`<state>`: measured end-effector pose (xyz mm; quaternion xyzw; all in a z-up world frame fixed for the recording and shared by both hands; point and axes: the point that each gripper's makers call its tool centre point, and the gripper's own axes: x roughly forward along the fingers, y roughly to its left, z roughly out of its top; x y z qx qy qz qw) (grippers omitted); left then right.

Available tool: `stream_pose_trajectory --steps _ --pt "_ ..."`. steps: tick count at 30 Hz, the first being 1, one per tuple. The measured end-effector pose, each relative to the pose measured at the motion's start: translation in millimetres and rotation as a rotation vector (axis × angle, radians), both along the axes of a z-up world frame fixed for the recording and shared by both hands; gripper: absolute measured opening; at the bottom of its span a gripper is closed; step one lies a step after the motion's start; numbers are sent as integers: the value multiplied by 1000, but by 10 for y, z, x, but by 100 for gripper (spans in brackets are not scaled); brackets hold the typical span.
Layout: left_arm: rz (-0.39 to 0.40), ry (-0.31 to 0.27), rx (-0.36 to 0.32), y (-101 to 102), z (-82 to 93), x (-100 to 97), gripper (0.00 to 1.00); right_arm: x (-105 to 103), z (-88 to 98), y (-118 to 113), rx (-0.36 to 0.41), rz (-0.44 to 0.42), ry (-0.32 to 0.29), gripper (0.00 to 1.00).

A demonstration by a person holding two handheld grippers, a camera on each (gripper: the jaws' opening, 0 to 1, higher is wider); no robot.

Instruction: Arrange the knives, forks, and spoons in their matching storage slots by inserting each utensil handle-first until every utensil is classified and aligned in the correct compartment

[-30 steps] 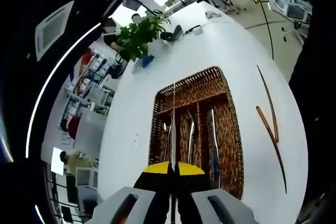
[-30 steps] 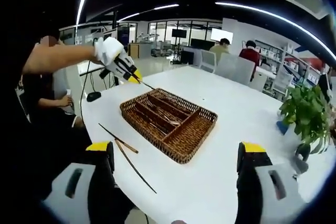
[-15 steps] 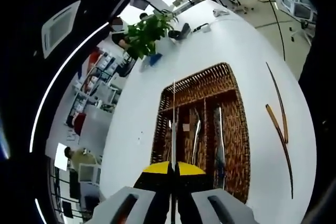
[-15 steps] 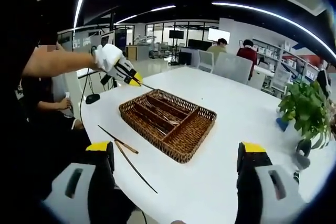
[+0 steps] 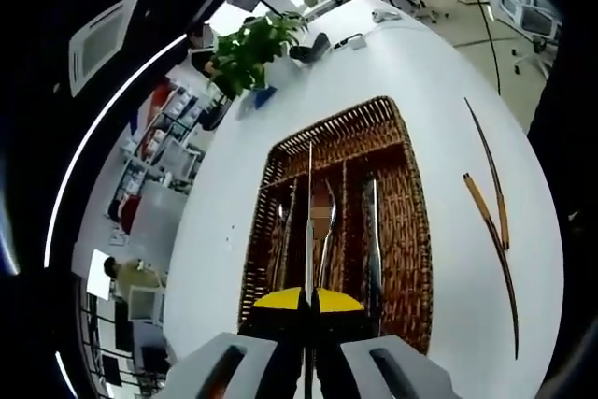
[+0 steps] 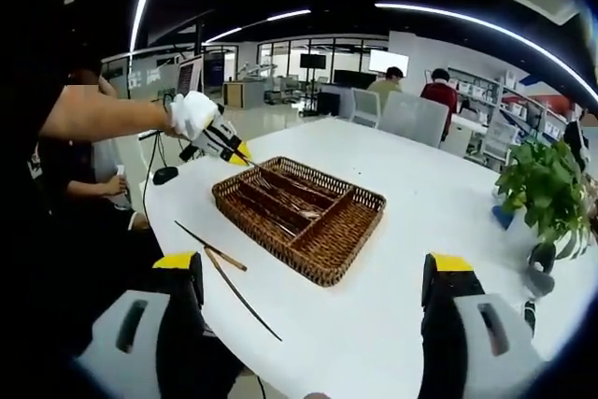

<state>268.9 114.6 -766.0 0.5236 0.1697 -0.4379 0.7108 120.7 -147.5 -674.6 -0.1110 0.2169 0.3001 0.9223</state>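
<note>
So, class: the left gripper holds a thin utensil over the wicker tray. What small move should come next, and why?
Probably ease the left gripper down and forward so the thin utensil slides into a long slot of the wicker tray. Its jaws are shut on the utensil, which lies lengthwise over slots already holding cutlery. The right gripper is open and well back from the tray.
</note>
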Motion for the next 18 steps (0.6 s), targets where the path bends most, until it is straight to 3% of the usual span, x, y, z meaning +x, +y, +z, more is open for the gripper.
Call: stream_pose_trajectory --steps 18 --pt "-54 30 -13 -35 -291 -27 1 4 -85 -59 -8 -9 21 99"
